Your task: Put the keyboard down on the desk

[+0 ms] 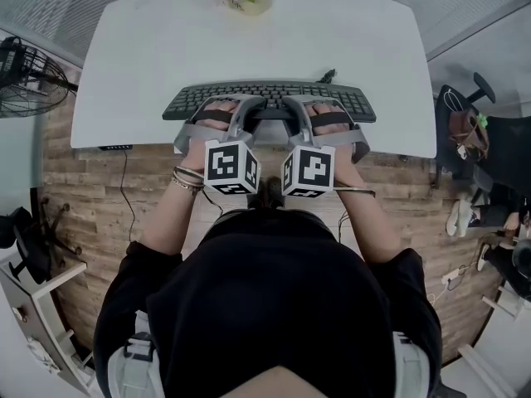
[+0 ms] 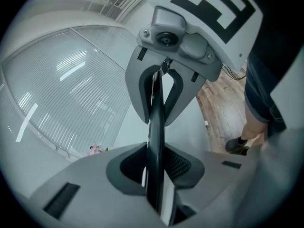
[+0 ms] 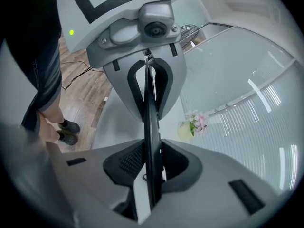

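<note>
We find the keyboard (image 1: 270,98) clamped along its near side by the left gripper (image 2: 156,175) and the right gripper (image 3: 151,170), at the desk's (image 1: 249,40) near edge (contact unconfirmed), so an early or uneven release could tip it floorward.

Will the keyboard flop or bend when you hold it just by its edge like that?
Probably stiff: the keyboard looks straight between the left gripper and right gripper. Its thin, smooth edge might slip, so two grips likely help. It's flat, so it shouldn't roll on the desk.
</note>
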Demonstrator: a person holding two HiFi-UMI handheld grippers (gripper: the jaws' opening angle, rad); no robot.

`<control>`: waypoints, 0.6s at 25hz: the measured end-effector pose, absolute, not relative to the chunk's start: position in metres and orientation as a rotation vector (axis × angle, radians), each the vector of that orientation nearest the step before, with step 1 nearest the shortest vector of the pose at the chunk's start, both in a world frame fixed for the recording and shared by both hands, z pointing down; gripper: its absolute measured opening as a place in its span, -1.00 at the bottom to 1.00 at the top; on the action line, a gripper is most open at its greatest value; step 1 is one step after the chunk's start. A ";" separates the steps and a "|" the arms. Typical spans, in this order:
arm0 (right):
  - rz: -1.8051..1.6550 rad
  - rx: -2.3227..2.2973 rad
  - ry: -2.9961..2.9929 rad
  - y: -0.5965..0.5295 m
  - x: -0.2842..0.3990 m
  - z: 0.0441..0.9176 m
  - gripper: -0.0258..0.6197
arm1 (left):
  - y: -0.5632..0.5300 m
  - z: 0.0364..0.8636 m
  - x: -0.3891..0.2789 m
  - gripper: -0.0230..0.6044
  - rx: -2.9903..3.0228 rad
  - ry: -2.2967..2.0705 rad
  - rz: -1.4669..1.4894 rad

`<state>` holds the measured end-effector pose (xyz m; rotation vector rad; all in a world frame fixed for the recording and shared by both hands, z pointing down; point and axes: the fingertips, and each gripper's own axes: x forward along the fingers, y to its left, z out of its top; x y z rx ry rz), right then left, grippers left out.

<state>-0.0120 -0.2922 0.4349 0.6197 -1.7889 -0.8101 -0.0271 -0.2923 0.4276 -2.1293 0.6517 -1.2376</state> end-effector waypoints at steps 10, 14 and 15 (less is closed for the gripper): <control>-0.806 0.620 -1.789 -0.285 -0.013 0.443 -0.63 | -0.286 0.436 -0.028 -0.61 -2.147 0.629 -1.251; -0.803 0.624 -1.793 -0.283 -0.014 0.446 -0.63 | -0.284 0.440 -0.028 -0.61 -2.155 0.622 -1.252; -0.800 0.624 -1.794 -0.283 -0.013 0.446 -0.63 | -0.283 0.440 -0.028 -0.61 -2.157 0.620 -1.251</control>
